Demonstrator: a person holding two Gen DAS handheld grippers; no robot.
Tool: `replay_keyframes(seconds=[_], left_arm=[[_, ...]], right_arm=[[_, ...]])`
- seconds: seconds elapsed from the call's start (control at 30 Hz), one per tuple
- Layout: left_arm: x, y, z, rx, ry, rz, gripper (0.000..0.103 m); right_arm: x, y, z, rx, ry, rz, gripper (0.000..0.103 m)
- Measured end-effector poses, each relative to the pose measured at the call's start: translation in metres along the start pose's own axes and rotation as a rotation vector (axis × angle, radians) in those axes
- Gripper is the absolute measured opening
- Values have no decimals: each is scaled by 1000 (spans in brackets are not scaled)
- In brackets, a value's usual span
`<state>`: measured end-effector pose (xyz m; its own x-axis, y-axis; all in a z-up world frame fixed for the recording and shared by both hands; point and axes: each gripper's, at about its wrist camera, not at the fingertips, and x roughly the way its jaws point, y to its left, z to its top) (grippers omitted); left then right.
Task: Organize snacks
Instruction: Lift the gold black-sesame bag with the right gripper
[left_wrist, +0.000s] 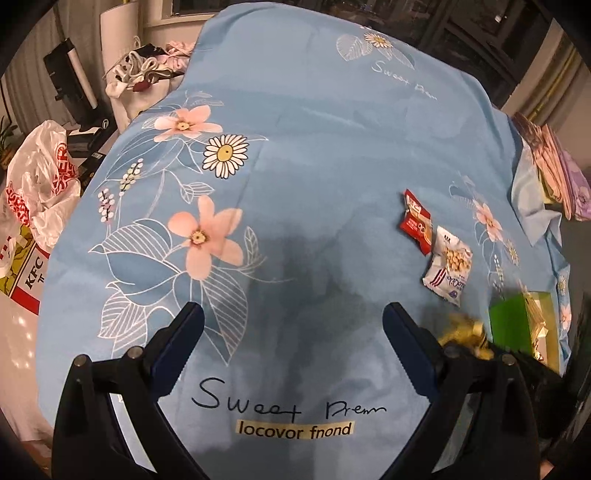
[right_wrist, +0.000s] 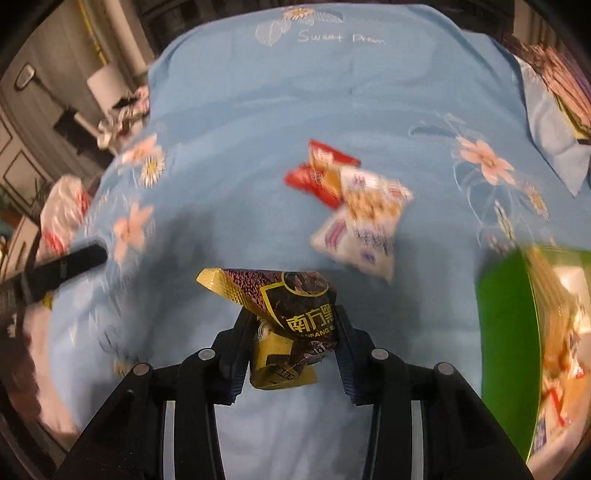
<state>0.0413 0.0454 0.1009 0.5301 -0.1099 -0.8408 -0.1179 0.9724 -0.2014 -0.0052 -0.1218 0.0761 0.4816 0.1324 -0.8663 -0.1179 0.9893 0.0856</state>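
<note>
My right gripper (right_wrist: 291, 325) is shut on a gold and purple snack packet (right_wrist: 284, 314) and holds it above the blue floral sheet (right_wrist: 258, 110). A red packet (right_wrist: 317, 173) and a white peanut packet (right_wrist: 365, 221) lie just beyond it, blurred by motion. A green box (right_wrist: 506, 350) holding snacks stands at the right. My left gripper (left_wrist: 293, 325) is open and empty over the sheet (left_wrist: 314, 147). In the left wrist view the red packet (left_wrist: 416, 221), the white packet (left_wrist: 448, 266) and the green box (left_wrist: 511, 325) lie to its right, with the gold packet (left_wrist: 465, 332) partly hidden behind its right finger.
A KFC bag and white plastic bags (left_wrist: 37, 206) sit off the sheet's left edge. Clothes (left_wrist: 140, 70) pile at the far left. Folded floral fabric (left_wrist: 554, 166) lies at the right edge. The left gripper's finger (right_wrist: 66, 269) shows at the left of the right wrist view.
</note>
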Motion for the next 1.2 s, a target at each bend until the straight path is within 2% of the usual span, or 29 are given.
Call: replay_keyframes(seconds=[0.13,0.2,0.33,0.43,0.57,0.73,0.87,0.93,1.0,1.03,1.2], left_arm=[[5,-10,-4,29,19,-7,98],[9,-14,-7,36,37,-19,98],[7,-25,-11,48,36,-72,98],[2,-40,-16,87,30,-131,98],[7,-62,-27,136,70,-214,96],[25,-86,-45,152,189,-337,92],[39,-99,-55,155,250,-385,85],[48,-101,-58,126,283,-443,82],[58,-102,-61,69,337,-474,70],[60,-103,-64,58,353,-483,70],[62,-111,-72,74,371,-524,62]], right_arm=[[9,-17,-13,51,66,84,43],[10,-23,-13,63,68,121,44],[-6,-39,-12,131,2,203,59],[-17,-59,-12,226,-42,283,59],[-21,-83,-13,357,-70,373,59],[-21,-97,-16,424,-82,376,59],[-16,-98,-16,427,-67,411,60],[-11,-102,-18,435,-44,437,60],[-4,-102,-19,445,-17,424,60],[-2,-101,-20,442,-6,412,60],[5,-95,-20,417,18,434,60]])
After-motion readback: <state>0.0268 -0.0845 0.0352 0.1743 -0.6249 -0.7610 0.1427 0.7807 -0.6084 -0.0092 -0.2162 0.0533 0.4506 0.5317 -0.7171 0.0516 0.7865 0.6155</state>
